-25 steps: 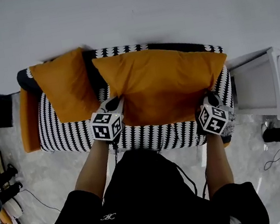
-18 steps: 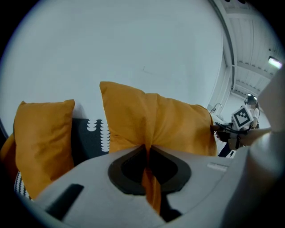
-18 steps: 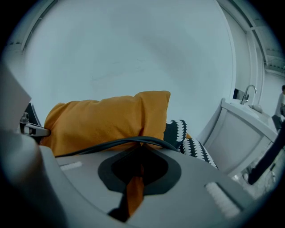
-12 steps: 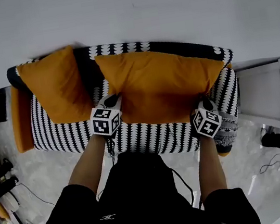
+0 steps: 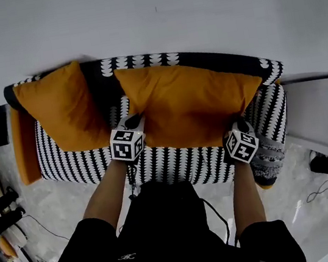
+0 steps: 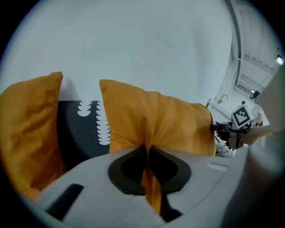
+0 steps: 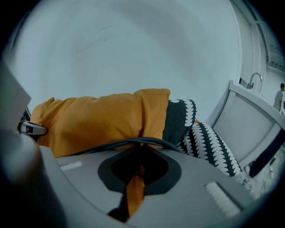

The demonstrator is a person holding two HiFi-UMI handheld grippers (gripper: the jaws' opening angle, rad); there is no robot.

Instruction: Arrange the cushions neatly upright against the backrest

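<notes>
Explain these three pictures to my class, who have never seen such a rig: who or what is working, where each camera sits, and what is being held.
There is no robot. A person wears a camera on the head and holds a gripper in each hand. The head view looks steeply down over the arms at a black-and-white patterned sofa. The other two views come from cameras riding on the grippers, looking along their jaws. The left gripper and right gripper are each shut on a lower corner of the large orange cushion, which leans on the backrest. A smaller orange cushion stands to its left, and a third orange cushion sits at the sofa's left end.
</notes>
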